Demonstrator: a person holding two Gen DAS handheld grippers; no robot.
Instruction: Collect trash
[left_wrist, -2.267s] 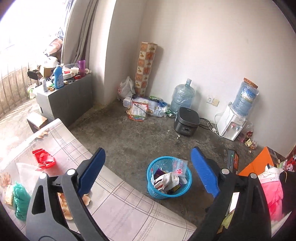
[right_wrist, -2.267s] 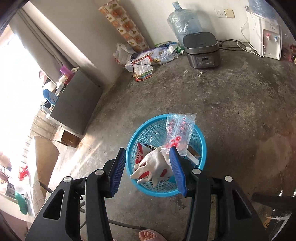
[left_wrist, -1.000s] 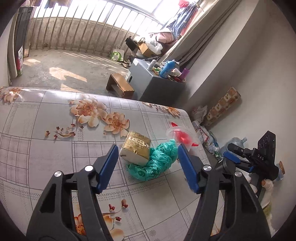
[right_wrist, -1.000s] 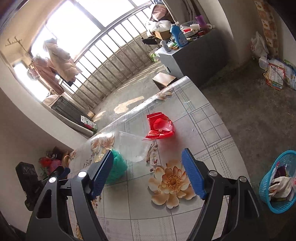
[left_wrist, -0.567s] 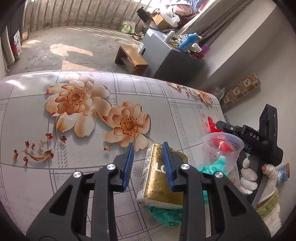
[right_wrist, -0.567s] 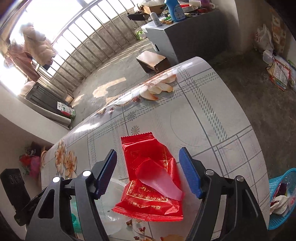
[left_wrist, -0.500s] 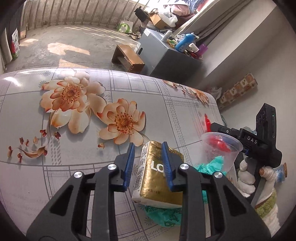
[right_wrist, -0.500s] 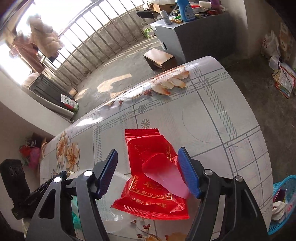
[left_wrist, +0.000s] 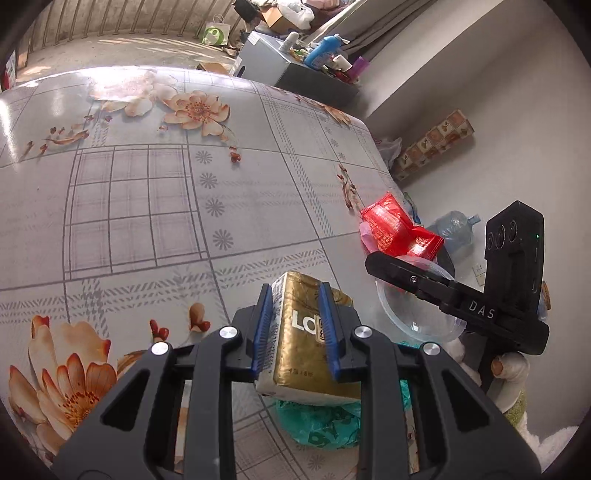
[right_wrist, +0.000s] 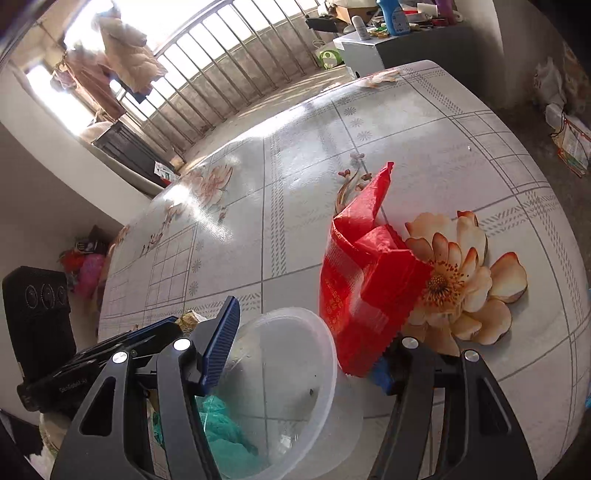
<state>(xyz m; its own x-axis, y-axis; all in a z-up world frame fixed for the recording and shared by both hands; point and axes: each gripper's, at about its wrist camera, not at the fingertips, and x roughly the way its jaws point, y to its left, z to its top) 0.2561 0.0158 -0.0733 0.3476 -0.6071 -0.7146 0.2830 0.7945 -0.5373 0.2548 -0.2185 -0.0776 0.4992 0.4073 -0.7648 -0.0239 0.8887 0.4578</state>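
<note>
Now holding the gold pack (left_wrist: 306, 343) tight with the left gripper (left_wrist: 295, 328), one blue pad pressed on each side. Sits right on top of the green bag (left_wrist: 321, 424), near the edge of the flowery table (left_wrist: 147, 184). Hard to tell if lifted or only resting.

Over with the right gripper (right_wrist: 303, 343): spread wide, gripping nothing. Has the clear bowl (right_wrist: 280, 369) and the red wrapper (right_wrist: 365, 280) both in the gap. Lies long-ways, that wrapper, pointing away along the fingers, and covers one finger's tip. Much closer to the right gripper than to the left, so probably a job for that side. Might pinch the bowl too when closing.
</note>
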